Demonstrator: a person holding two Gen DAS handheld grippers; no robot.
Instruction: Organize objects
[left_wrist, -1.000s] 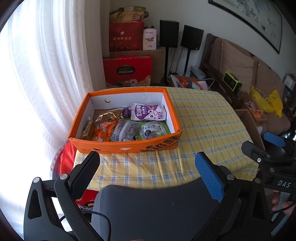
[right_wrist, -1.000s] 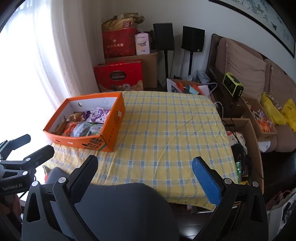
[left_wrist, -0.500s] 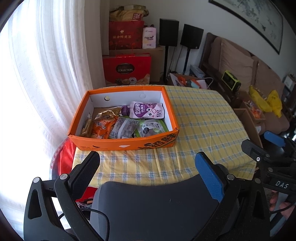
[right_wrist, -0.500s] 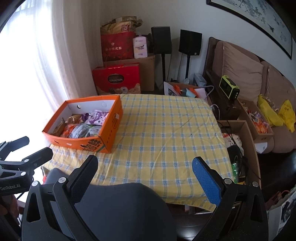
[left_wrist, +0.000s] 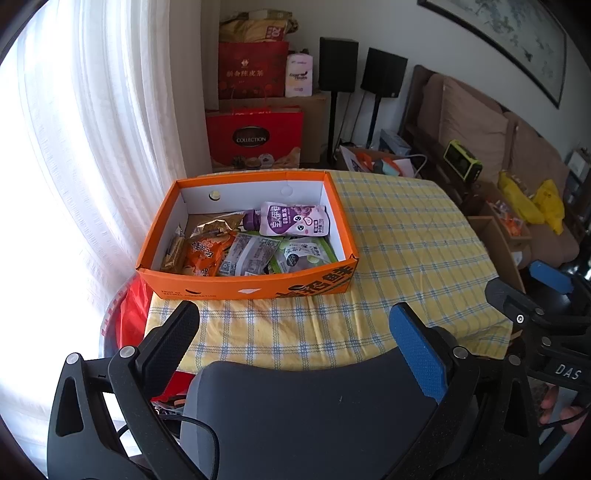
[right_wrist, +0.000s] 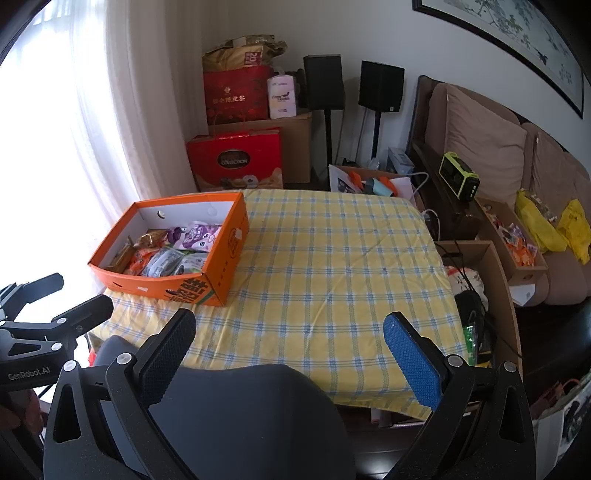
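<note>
An orange cardboard box sits at the left end of a table with a yellow checked cloth. It holds several snack packets, among them a purple pouch and an orange packet. The box also shows in the right wrist view. My left gripper is open and empty, held back from the table's near edge above a grey chair back. My right gripper is open and empty, to the right of the left one, also above the chair back.
White curtains hang left of the table. Red gift boxes and two black speakers stand behind it. A brown sofa and open cartons line the right side.
Both grippers have drawn back and risen slightly, so the table and box look smaller and farther away. Both stay open and empty.
</note>
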